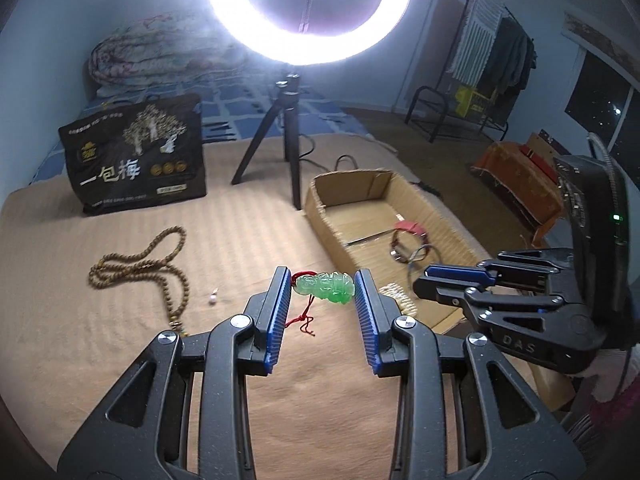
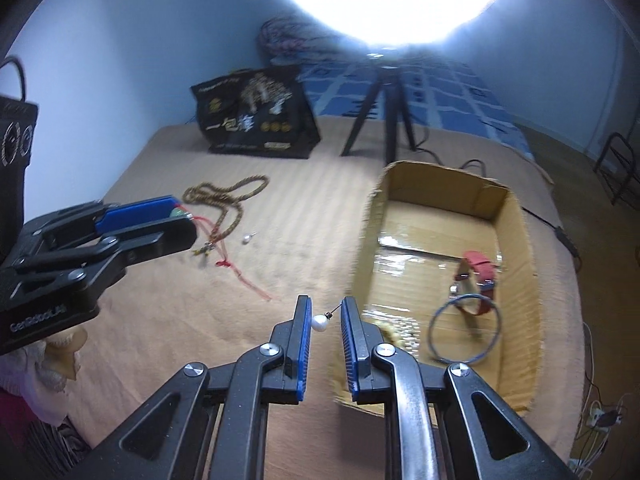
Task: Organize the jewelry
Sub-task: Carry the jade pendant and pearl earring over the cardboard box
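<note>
My left gripper point(image 1: 323, 288) is shut on a green jade pendant point(image 1: 326, 287) with a red cord point(image 1: 306, 318) hanging from it, held above the tan blanket. It also shows at left in the right wrist view point(image 2: 176, 216). My right gripper point(image 2: 325, 322) is shut on a pearl earring point(image 2: 320, 323), held just left of the cardboard box point(image 2: 516, 248). The right gripper point(image 1: 452, 280) also shows at the right of the left wrist view, over the box's near edge. The box holds a red-strap watch point(image 2: 478, 270), a thin bangle point(image 2: 466, 330) and a pale beaded piece point(image 2: 400, 334).
A brown bead necklace point(image 1: 160, 264) and a second small pearl earring point(image 1: 213, 298) lie on the blanket at left. A black printed bag point(image 1: 138, 160) and a ring-light tripod point(image 1: 288, 136) stand behind. The bed's edge is right of the box.
</note>
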Demonstrator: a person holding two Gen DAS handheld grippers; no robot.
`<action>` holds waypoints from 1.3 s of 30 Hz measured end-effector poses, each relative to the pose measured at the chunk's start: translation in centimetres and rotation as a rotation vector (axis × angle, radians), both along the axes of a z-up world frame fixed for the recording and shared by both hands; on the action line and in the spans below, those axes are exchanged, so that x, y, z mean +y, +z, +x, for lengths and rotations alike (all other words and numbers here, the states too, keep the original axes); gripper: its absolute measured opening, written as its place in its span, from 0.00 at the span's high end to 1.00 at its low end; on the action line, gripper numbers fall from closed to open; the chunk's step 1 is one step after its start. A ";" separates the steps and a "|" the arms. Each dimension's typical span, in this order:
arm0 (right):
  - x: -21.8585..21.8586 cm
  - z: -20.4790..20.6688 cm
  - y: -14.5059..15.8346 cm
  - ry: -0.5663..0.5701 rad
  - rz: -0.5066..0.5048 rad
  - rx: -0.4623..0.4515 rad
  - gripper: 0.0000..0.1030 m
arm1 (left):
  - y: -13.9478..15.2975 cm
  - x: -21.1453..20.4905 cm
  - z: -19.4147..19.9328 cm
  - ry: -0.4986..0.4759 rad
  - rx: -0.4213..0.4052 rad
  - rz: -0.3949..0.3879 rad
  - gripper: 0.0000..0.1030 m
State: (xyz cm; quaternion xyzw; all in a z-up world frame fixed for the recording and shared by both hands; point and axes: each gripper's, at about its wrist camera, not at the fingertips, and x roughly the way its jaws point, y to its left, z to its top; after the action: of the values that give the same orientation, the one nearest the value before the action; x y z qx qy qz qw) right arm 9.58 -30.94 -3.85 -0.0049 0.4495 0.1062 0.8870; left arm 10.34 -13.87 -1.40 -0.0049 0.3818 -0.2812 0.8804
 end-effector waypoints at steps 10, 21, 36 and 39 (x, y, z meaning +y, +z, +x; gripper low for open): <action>-4.2 -0.7 0.9 -0.083 0.020 -0.020 0.87 | 2.8 -3.6 -1.5 -0.053 -0.038 -0.057 0.68; -8.1 -1.0 0.9 -0.165 0.038 -0.024 0.87 | 3.1 -7.2 -2.2 -0.107 -0.030 -0.087 0.68; -10.3 -0.7 -0.6 -0.204 0.040 0.010 0.87 | 2.4 -10.1 1.1 -0.101 -0.001 -0.082 0.68; -10.2 -0.6 -1.2 -0.201 0.036 0.022 0.87 | 1.2 -10.3 2.4 -0.086 0.021 -0.068 0.68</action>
State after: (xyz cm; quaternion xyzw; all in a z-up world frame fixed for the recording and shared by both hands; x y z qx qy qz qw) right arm 9.02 -41.15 -5.04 0.0572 0.4554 0.0249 0.8881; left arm 12.73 -24.18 -0.17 -0.0214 0.3810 -0.3314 0.8629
